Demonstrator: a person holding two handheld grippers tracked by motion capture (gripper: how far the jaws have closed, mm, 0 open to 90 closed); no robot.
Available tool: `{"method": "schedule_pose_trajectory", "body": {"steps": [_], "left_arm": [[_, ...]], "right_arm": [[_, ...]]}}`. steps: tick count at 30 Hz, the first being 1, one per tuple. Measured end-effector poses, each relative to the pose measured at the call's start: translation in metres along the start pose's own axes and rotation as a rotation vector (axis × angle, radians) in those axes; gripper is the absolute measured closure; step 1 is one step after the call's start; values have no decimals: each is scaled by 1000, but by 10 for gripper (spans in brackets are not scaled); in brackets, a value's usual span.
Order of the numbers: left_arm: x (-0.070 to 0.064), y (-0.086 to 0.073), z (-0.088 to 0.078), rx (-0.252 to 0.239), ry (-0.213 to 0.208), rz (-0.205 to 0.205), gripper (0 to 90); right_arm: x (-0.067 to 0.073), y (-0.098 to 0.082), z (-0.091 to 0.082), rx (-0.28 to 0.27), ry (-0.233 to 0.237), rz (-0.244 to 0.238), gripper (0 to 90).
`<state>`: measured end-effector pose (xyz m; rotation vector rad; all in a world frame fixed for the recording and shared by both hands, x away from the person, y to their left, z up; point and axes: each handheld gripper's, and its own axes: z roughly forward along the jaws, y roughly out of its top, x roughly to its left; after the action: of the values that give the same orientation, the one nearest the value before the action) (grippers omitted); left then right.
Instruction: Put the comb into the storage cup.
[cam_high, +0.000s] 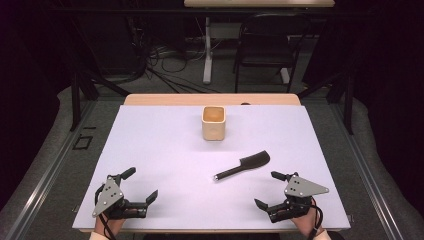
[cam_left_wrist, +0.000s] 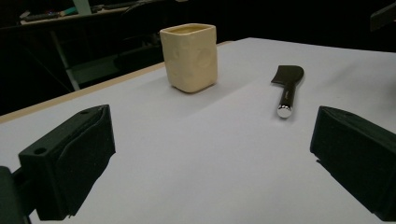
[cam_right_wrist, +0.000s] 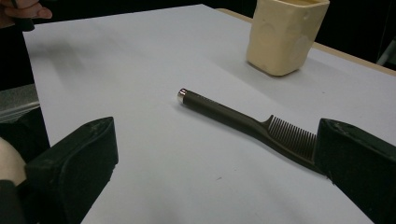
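Dark comb lies flat on the white tabletop, right of centre, handle end with its silver cap toward the near left, toothed head toward the far right. Cream square cup stands upright farther back near the middle, well apart from the comb and short of the far edge, where a strip of wood shows.

Right gripper sits near the front right corner, close to the near edge, jaws spread wide with nothing between them. In the right gripper view the comb lies just ahead, its teeth running behind the jaw at the right.

Left gripper rests near the front left corner, jaws likewise spread and empty.

Broad bare surface between the two grippers and ahead of the left one, up to the cup.
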<state>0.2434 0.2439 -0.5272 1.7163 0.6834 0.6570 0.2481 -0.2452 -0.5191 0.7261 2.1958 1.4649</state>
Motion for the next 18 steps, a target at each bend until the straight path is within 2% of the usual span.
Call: {"method": "schedule_pose_trajectory", "body": {"steps": [12,15,18], "left_arm": [[0,-1,2,20,-8,4,0],[0,-1,2,19,-6,0,0],[0,-1,2,24,-2,15,0]], "right_arm": [[-4,7,21,27,24,9,0],[-5,8,24,35,17,4,0],[-8,10,28,36,11,7,0]]}}
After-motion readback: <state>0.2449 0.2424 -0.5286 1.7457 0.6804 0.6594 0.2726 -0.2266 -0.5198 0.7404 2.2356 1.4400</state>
